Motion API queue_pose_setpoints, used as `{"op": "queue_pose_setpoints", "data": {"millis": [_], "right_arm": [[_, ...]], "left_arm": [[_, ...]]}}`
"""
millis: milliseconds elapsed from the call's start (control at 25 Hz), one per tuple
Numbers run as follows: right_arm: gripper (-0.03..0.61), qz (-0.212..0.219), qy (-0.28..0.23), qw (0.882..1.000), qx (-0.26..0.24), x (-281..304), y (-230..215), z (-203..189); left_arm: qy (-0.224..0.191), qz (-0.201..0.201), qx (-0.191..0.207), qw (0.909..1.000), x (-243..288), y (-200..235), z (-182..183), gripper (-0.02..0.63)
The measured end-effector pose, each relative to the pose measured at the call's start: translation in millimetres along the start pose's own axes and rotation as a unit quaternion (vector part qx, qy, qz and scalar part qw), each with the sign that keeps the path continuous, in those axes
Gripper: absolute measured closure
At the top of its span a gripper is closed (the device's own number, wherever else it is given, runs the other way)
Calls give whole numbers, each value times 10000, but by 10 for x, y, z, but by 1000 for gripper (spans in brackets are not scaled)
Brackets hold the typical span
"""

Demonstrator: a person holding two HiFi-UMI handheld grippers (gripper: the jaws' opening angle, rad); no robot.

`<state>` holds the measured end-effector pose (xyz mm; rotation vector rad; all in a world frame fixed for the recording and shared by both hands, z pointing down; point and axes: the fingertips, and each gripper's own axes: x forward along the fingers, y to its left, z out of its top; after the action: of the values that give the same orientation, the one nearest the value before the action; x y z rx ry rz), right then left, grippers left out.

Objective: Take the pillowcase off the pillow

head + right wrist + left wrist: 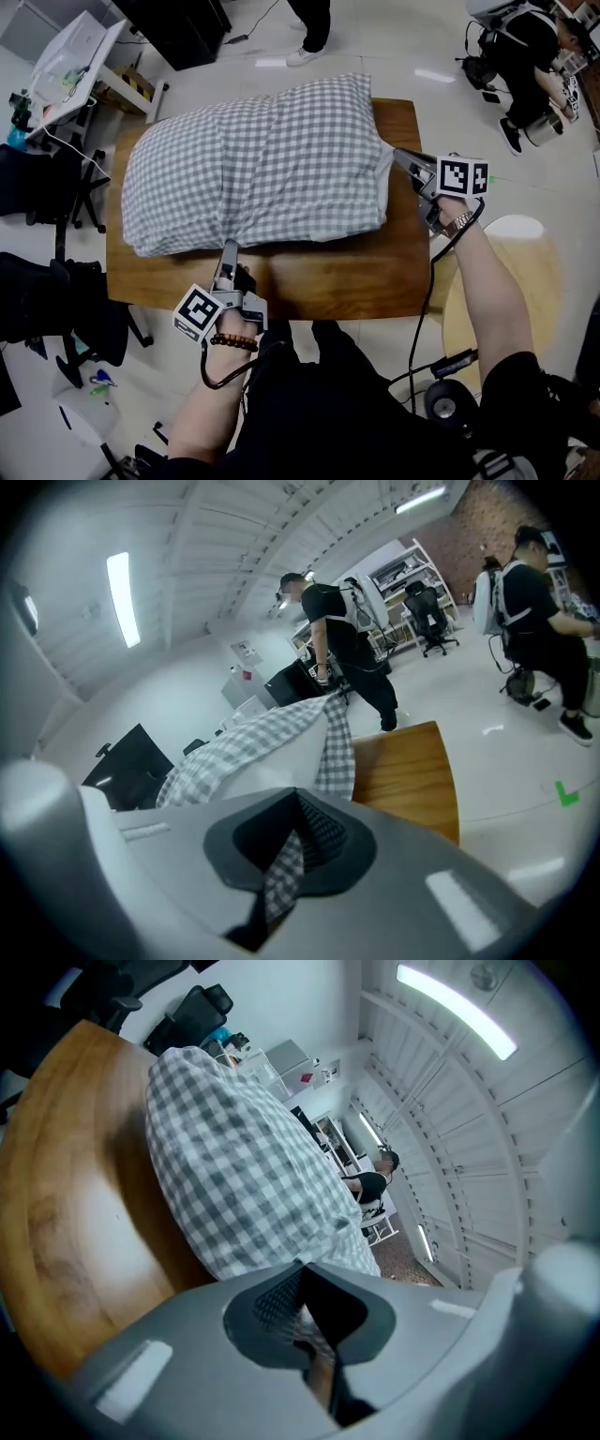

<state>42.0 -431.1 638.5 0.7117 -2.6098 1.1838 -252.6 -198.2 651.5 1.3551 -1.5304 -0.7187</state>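
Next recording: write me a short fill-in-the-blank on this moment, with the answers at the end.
1. The pillowcase has a grey and white ___ pattern.
2. It lies on a ___ table.
3. The left gripper and the right gripper each have their jaws ___ on pillowcase cloth.
Missing words: checked; wooden; shut.

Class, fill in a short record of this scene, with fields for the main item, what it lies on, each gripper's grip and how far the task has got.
Main item: grey-and-white checked fabric pillowcase, filled out by the pillow inside it
Support: brown wooden table
Left gripper: jaws shut on the pillowcase's near edge
Right gripper: jaws shut on the pillowcase's right-hand corner
Task stage: pillowcase covers the pillow in the head view; not yet off
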Motion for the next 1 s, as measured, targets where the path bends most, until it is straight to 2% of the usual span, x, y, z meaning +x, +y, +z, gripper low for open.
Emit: {"op": "queue_pose_setpoints", "data": {"millis": [40,160,200,320,440,480,560,680,800,880,960,1000], "right_arm": [[578,-73,-24,10000,19,8,-30,36],[578,-258,-82,9996,112,-21,-186,92],[578,-303,-108,9994,151,-48,-245,98],[578,-404,-153,9988,246,-98,-356,90],[578,-463,-132,9984,308,-102,-392,34],[578,-459,-104,9984,324,-97,-391,11],[577,-396,6,9987,322,-80,-364,-45],[574,-274,212,9991,230,-52,-262,-146],[569,-271,291,9991,157,-47,-162,-195],[565,-283,253,9992,122,-86,-127,-223],[486,-200,245,9995,82,-138,-66,-266],[471,-142,253,9996,59,-167,-21,-289]], "left_arm": [[-33,6,2,10000,0,15,45,609],[-235,-509,130,9983,75,-18,175,609],[-280,-482,145,9983,56,13,193,609],[-338,96,119,9993,-103,183,236,609],[-454,-392,196,9980,-43,111,289,609],[-465,-445,180,9978,-22,97,280,609],[-443,-384,126,9982,10,93,233,607],[-309,77,4,9995,-38,137,151,607],[-278,-439,37,9986,47,-13,156,606],[-214,-542,22,9983,42,-57,74,603],[-140,-588,7,9982,11,-82,-44,575],[-102,-623,10,9980,-5,-104,-102,560]]}}
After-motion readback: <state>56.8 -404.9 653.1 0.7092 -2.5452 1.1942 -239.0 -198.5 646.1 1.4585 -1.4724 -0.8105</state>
